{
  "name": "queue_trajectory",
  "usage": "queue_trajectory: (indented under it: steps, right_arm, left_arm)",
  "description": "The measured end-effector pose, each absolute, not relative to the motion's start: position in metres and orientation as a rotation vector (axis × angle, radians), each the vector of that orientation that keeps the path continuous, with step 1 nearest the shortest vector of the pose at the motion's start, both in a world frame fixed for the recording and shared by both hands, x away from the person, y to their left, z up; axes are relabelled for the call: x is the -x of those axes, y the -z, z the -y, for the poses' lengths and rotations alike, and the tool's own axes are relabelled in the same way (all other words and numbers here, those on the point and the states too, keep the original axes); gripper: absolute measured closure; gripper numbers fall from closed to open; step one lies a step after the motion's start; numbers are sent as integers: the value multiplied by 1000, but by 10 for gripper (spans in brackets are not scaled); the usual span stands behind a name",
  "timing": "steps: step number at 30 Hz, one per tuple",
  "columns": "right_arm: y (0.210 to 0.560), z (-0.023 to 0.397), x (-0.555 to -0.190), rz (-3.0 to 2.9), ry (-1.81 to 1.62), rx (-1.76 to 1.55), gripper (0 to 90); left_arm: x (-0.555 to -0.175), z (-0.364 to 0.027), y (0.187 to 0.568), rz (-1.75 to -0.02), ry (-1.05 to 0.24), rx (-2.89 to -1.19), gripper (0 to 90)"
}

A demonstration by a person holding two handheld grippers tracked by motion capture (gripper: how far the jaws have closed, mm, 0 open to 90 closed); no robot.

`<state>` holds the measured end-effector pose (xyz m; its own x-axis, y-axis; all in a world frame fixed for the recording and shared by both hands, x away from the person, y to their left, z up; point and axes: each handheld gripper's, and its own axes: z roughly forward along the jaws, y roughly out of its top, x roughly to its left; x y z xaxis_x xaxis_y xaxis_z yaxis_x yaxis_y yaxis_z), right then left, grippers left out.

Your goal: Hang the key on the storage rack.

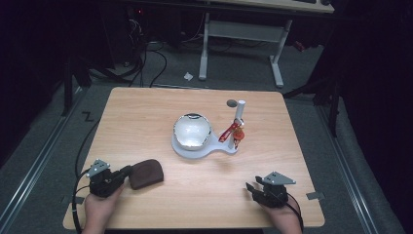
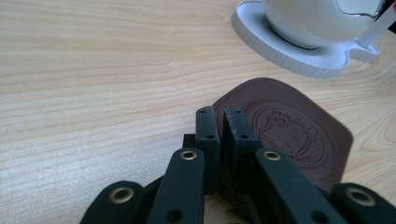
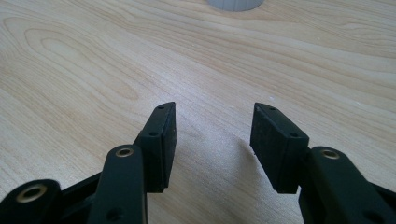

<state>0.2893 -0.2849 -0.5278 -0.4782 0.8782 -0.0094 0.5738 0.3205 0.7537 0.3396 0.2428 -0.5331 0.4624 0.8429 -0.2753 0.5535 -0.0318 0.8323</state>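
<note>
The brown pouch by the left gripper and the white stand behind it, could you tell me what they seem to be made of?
The brown pouch looks like leather or an imitation: matte, dark brown, with a round emblem pressed into its face and a seam line along the edge. The white stand looks like plastic, possibly printed: matte, with fine vertical ribbing around its rim. The tabletop looks like light wood-grain laminate or wood.

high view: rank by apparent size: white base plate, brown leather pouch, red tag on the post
1. white base plate, widest footprint
2. brown leather pouch, clearly smaller, though it lies nearer the camera
3. red tag, smallest by far
</note>
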Motion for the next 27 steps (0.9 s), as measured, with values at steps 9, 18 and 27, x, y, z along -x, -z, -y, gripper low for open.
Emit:
queue_trajectory:
  steps: [9, 18, 27]
  right_arm:
    - [528, 286, -290, -2169, -989, -1298, 512]
    - [527, 287, -289, -2167, -988, -1281, 511]
    - [525, 288, -288, -2160, -991, -1282, 512]
  left_arm:
    - [-332, -241, 521, -1131, -402, -1684, 864]
    - [-323, -234, 507, -1061, -453, -1671, 867]
    - [-316, -229, 498, -1031, -499, -1655, 871]
